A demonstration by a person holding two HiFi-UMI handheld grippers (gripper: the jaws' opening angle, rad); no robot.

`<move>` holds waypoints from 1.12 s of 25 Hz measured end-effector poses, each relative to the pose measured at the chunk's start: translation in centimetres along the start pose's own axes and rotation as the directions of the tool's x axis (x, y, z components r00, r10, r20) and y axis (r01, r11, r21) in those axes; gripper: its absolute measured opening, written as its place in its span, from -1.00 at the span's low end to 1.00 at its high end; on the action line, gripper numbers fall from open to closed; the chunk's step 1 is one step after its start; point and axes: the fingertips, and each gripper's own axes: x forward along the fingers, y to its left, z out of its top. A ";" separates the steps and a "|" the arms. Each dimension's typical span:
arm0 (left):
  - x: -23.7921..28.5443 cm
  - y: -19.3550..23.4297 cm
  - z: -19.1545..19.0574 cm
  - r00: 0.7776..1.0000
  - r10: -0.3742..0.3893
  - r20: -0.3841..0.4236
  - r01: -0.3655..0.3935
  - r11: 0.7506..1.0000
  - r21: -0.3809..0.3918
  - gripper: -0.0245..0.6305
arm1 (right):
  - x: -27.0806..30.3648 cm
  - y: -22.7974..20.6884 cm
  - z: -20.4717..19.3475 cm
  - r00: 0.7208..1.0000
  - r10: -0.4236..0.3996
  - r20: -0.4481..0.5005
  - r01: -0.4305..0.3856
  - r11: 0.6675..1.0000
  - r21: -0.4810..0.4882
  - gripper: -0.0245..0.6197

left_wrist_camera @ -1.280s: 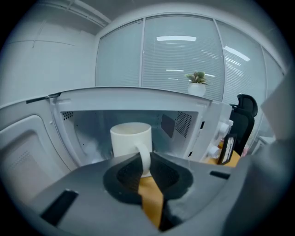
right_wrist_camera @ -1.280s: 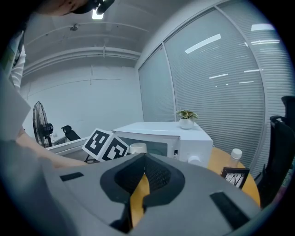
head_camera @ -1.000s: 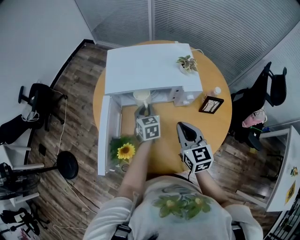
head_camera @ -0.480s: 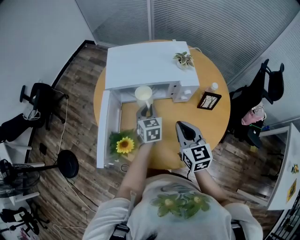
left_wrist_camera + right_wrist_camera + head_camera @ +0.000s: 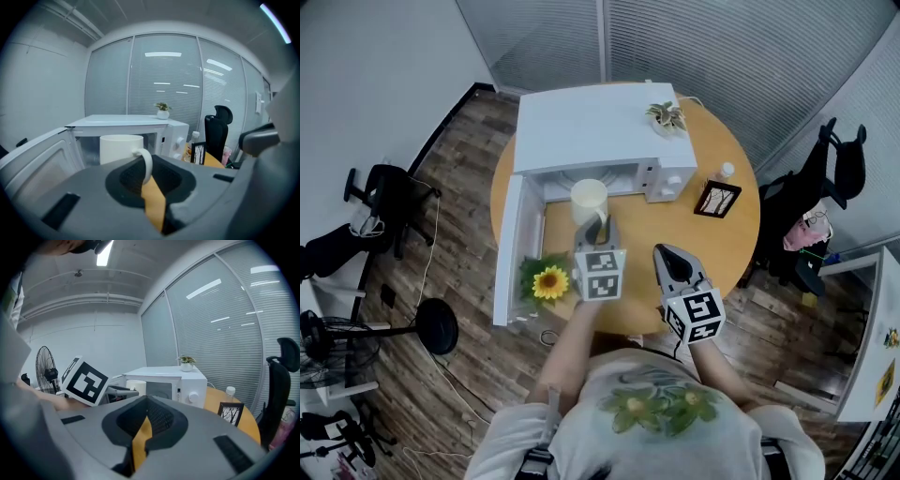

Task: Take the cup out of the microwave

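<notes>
Gripping the cup [image 5: 589, 199] handle, the left gripper [image 5: 598, 228] has drawn it from the microwave [image 5: 581, 131].

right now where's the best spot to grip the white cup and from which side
The handle of the cup, from the person's side: the loop juts toward the left gripper and fits between its jaws, which are shut on it. The round body probably looks too wide.

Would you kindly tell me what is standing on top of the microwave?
Only a small potted plant stands on the microwave, near its right edge. The head view shows the rest of the top uncovered; only the spot under the pot is hidden.
</notes>
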 end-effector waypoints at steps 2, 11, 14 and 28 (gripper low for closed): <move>-1.0 -0.4 0.5 1.000 -0.009 0.017 0.009 1.000 0.011 -0.80 | -0.3 0.1 -0.1 1.000 0.001 0.002 -0.001 1.000 -0.001 -0.87; -5.0 -1.8 1.7 0.996 -0.044 0.080 0.041 0.998 0.039 -0.80 | -1.4 1.0 -0.7 1.000 0.006 0.004 -0.006 1.000 -0.005 -0.87; -5.7 -2.4 1.6 0.995 -0.057 0.083 0.053 0.997 0.049 -0.80 | -1.8 1.3 -0.9 1.000 0.009 0.000 -0.009 1.000 -0.005 -0.87; -6.7 -4.8 -1.3 0.991 -0.133 0.031 0.132 0.990 0.049 -0.81 | -2.6 1.4 -2.1 1.000 -0.001 -0.019 0.001 1.000 0.007 -0.87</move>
